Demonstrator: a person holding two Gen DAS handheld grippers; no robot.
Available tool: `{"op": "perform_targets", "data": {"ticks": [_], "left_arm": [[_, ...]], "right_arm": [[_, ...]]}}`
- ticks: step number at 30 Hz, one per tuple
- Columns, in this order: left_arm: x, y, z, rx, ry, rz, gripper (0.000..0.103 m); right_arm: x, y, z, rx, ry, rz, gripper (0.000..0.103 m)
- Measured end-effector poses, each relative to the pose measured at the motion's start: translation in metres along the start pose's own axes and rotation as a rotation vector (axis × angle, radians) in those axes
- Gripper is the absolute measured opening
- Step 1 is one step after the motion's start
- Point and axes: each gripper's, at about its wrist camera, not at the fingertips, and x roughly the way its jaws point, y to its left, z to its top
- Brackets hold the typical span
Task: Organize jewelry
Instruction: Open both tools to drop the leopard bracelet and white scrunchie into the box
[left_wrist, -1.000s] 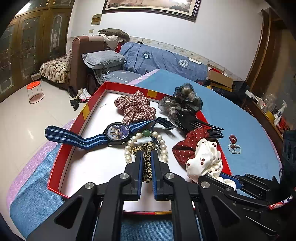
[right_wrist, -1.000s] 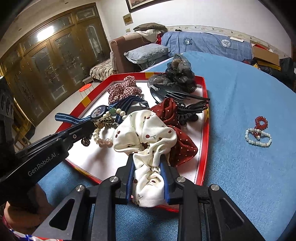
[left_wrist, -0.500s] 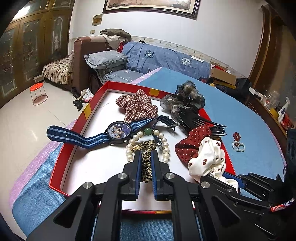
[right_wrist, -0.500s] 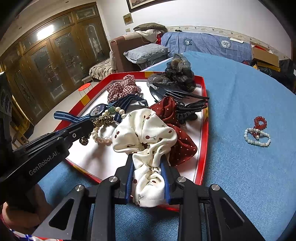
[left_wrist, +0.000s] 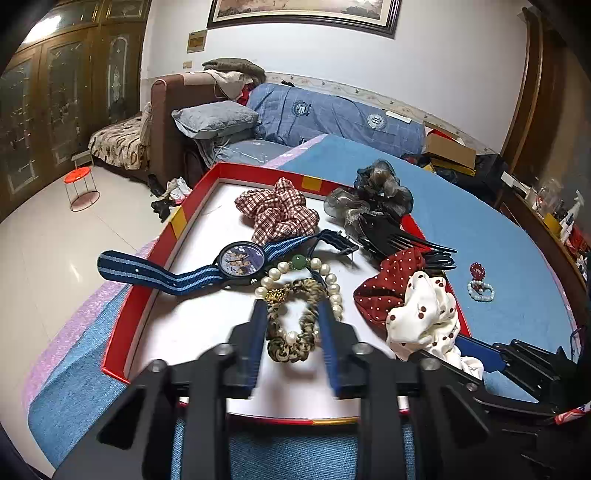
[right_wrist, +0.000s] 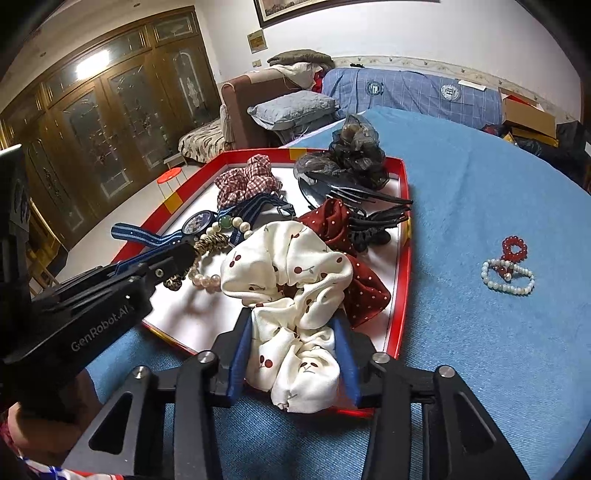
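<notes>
Leopard-print scrunchie (left_wrist: 295, 325) and cream cherry-print scrunchie (right_wrist: 291, 295) in the red-rimmed tray (left_wrist: 147, 291), near its front edge.
Left gripper (left_wrist: 293, 325) opening, pads apart beside the leopard loop, released. Right gripper (right_wrist: 291, 354) opening around the cream one's near folds, cloth between the jaws. Beyond: pearl bracelet (left_wrist: 332, 280), striped-strap watch (left_wrist: 240, 260); bead bracelets (right_wrist: 508, 271) outside the tray on the blue cloth.

Between the opening jaws of the left claw (left_wrist: 291, 314) a braided hair tie (left_wrist: 295, 325) lies in the tray (left_wrist: 122, 332), with a pearl bracelet (left_wrist: 325, 273) and a watch (left_wrist: 240, 260) just beyond it. A cherry-print scrunchie (right_wrist: 291, 295) lies between the opening jaws of the right claw (right_wrist: 291, 332), draped over the tray's near rim. To the right of that claw, outside the tray, two bead bracelets (right_wrist: 508, 271) rest on the desk (right_wrist: 480, 350).
</notes>
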Motion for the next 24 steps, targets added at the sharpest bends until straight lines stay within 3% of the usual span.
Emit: {"op": "perform_targets", "data": {"ticks": [24], "left_arm": [[-0.012,0.003,-0.001,-0.006,-0.024,0.032,0.048]], "right_arm": [[-0.037,-0.009,-0.005,0.015,-0.097,0.003,0.052]]}}
